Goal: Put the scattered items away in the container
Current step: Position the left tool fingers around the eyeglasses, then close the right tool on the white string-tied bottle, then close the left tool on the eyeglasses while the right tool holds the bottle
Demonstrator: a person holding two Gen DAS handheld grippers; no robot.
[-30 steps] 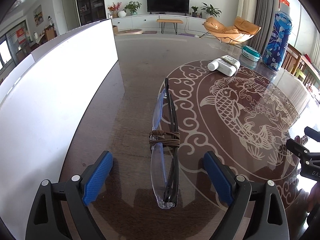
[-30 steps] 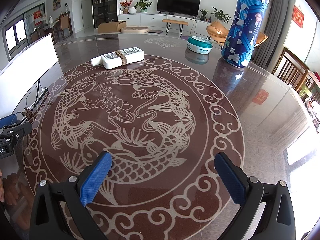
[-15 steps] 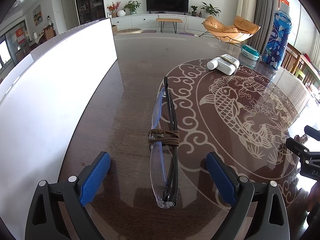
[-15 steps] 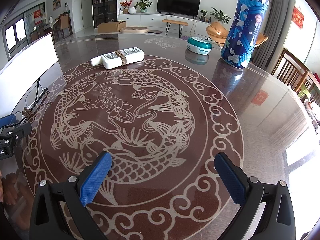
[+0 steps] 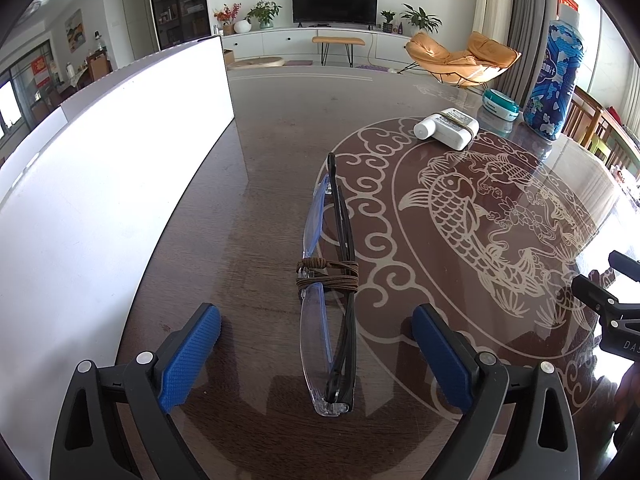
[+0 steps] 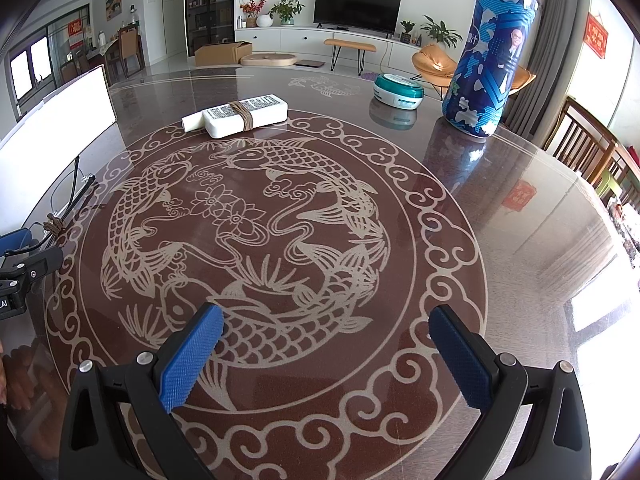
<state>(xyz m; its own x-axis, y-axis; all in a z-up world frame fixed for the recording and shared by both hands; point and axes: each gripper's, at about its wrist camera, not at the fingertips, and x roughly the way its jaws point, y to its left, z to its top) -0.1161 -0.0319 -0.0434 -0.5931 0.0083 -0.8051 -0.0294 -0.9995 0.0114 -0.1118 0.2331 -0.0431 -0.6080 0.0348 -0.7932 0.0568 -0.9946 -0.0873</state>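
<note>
Folded clear-lens glasses (image 5: 328, 274), bound with brown cord, lie on the dark table between the fingers of my left gripper (image 5: 316, 312). Its jaws stand wide open, and the blue pads (image 5: 192, 356) are well clear of the glasses on both sides. The white container (image 5: 120, 160) rises along the left. A white bottle and box tied together (image 5: 448, 128) lie farther off to the right, also seen in the right wrist view (image 6: 240, 116). My right gripper (image 6: 326, 314) hangs open over the fish pattern with nothing between its fingers. The glasses (image 6: 60, 216) show at that view's left edge.
A tall blue canister (image 6: 492, 48) and a round teal tin (image 6: 398, 90) stand at the table's far right. Wooden chairs (image 6: 592, 152) line the right side. The glossy table (image 6: 520, 240) carries a large round fish inlay.
The left gripper's jaws have spread slightly wider around the glasses. Neither hand has moved, and the right gripper looks the same.
</note>
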